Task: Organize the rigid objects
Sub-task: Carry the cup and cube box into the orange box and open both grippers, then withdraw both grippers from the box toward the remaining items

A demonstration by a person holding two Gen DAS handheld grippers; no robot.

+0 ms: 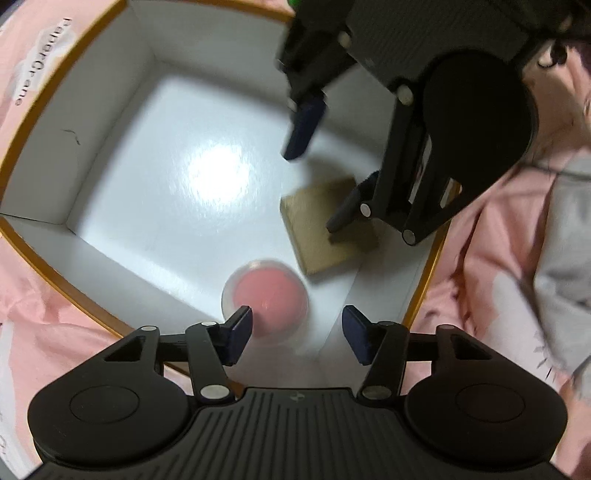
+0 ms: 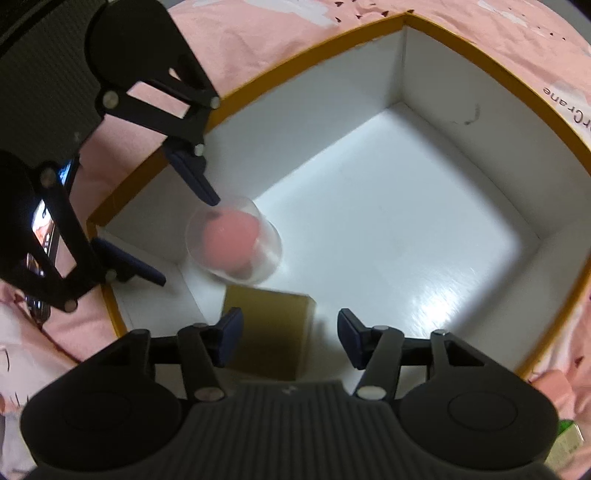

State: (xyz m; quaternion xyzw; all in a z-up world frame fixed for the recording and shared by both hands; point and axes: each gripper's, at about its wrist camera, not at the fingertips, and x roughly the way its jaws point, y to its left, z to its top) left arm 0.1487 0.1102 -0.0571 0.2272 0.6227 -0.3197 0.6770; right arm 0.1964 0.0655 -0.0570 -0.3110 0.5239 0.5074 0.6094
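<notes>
A white box with a gold rim [image 1: 51, 266] [image 2: 491, 62] lies open on pink bedding. Inside it lie a clear plastic case with a pink sponge [image 1: 265, 295] [image 2: 232, 242] and a small brown cardboard box [image 1: 325, 225] [image 2: 267, 325]. My left gripper [image 1: 297, 334] is open and empty, just above the clear case. My right gripper [image 2: 288, 341] is open and empty, right above the brown box. In the left wrist view the right gripper [image 1: 314, 192] hangs over the brown box. In the right wrist view the left gripper [image 2: 184, 240] sits beside the clear case.
Pink bedding [image 1: 498, 229] [image 2: 277, 33] surrounds the box. A grey cloth [image 1: 565, 258] lies at the right in the left wrist view. The box floor [image 1: 184, 177] [image 2: 406, 229] is glossy white. A phone-like object [image 2: 44, 236] lies on the bedding behind the left gripper.
</notes>
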